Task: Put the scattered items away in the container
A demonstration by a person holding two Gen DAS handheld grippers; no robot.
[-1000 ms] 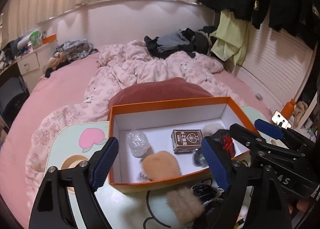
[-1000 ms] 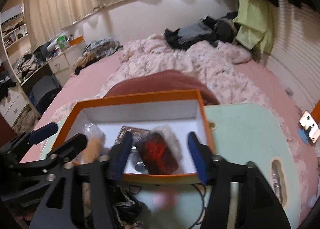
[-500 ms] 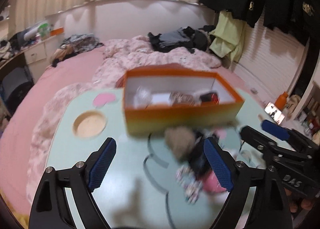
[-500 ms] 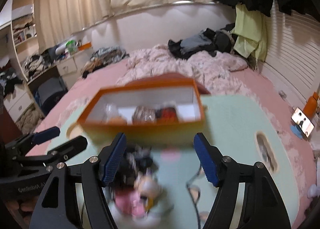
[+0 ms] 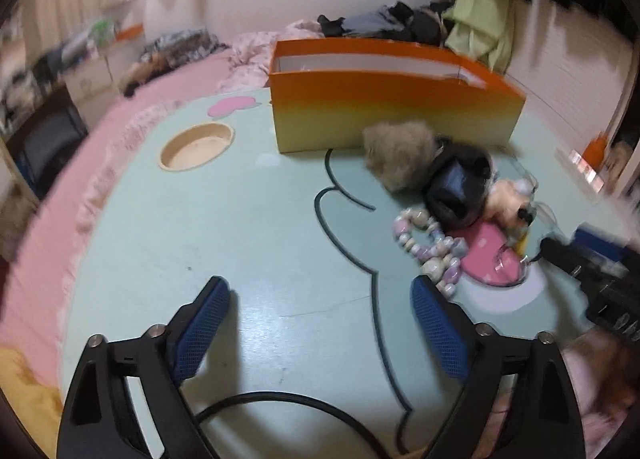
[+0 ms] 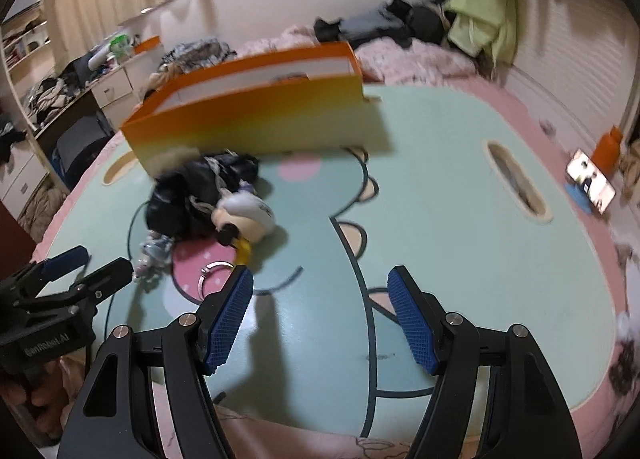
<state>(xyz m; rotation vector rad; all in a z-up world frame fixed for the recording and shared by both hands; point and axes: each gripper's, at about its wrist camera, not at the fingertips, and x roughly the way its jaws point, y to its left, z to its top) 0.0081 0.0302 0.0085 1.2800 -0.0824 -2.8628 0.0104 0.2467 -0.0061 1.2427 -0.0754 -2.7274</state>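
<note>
An orange box [image 5: 392,111] stands at the far side of the pale green table [image 5: 248,243]; it also shows in the right wrist view [image 6: 256,119]. In front of it lie a tan fluffy ball [image 5: 400,155], a black bundle [image 5: 456,187], a small doll [image 5: 508,199], a pastel bead string [image 5: 428,247] and a metal ring [image 6: 214,275]. My left gripper [image 5: 320,323] is open and empty, low over the table, left of the beads. My right gripper [image 6: 320,315] is open and empty, near the table's front, right of the doll [image 6: 244,215].
The table has a round cup recess [image 5: 196,145] at left and a slot handle [image 6: 516,183] at right. A black cable [image 5: 304,403] lies near the front edge. A phone [image 6: 590,181] and an orange bottle [image 6: 608,147] sit on the pink bed beyond.
Both grippers have pulled back from over the box and dropped low near the table's front. The box's inside is now out of sight; the loose items lie ahead of the fingers.
</note>
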